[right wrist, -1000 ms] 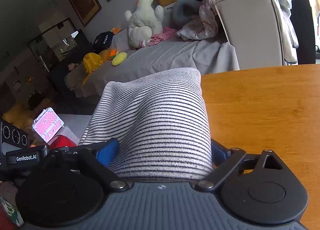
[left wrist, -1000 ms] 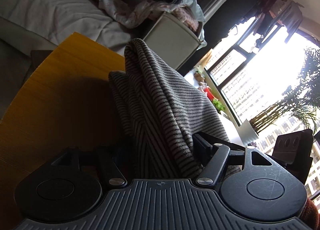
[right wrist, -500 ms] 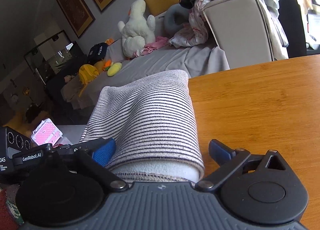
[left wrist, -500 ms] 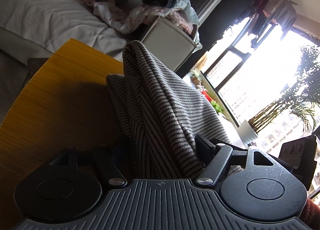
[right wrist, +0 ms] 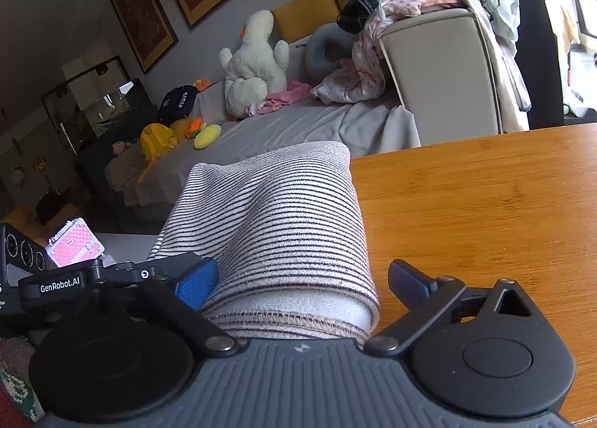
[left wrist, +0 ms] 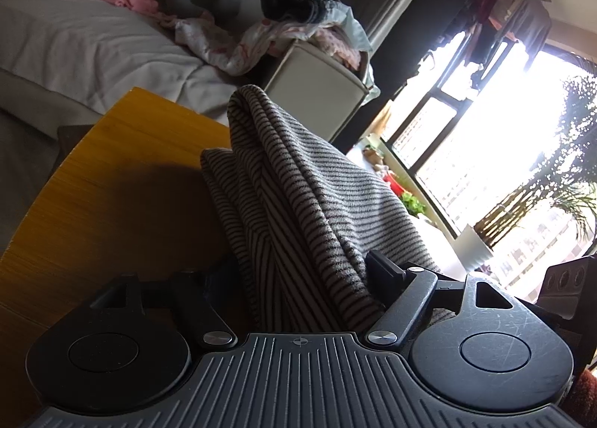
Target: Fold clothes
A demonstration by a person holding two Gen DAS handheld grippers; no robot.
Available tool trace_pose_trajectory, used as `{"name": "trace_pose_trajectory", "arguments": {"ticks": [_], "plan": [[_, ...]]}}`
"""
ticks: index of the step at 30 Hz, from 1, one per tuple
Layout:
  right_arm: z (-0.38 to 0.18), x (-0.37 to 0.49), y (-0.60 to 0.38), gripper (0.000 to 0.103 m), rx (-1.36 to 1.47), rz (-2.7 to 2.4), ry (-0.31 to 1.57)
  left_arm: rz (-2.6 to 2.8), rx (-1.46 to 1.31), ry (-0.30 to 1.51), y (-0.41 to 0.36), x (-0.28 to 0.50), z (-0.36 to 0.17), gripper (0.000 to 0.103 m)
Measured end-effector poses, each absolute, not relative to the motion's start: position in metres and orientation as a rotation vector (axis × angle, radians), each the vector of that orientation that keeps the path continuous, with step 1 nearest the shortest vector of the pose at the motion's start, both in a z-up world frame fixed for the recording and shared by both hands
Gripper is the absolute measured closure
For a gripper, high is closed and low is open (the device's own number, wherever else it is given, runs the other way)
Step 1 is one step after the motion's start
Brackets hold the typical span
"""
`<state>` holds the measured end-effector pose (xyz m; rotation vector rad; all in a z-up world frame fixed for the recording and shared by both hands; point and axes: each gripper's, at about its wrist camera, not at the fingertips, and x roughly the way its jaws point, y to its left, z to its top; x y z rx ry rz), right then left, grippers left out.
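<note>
Left gripper (left wrist: 298, 271) clenches the bunched striped garment (left wrist: 298, 204) above the table (left wrist: 112, 204); right gripper (right wrist: 302, 279) spreads wide, cloth lying loose between its fingers.

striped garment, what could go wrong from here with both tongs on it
The right tongs stand open, a gap at the right finger, so the striped garment may slide off there. The left tongs pinch bunched layers, so the fold could set crooked. Cloth lies near the table edge and might drop.
</note>
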<state>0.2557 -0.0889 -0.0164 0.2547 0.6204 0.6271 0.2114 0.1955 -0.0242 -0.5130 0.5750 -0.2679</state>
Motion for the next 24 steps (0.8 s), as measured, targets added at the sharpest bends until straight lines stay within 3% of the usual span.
{"name": "trace_pose_trajectory", "arguments": {"ticks": [13,24], "plan": [[-0.015,0.241,-0.102,0.003,0.295,0.582,0.54,-0.176,-0.447,0.453,0.181,0.18,-0.015,0.025],[-0.02,0.219,-0.124,0.0,0.365,0.47,0.602,-0.068,-0.444,0.457,0.164,0.142,-0.013,0.014]]}}
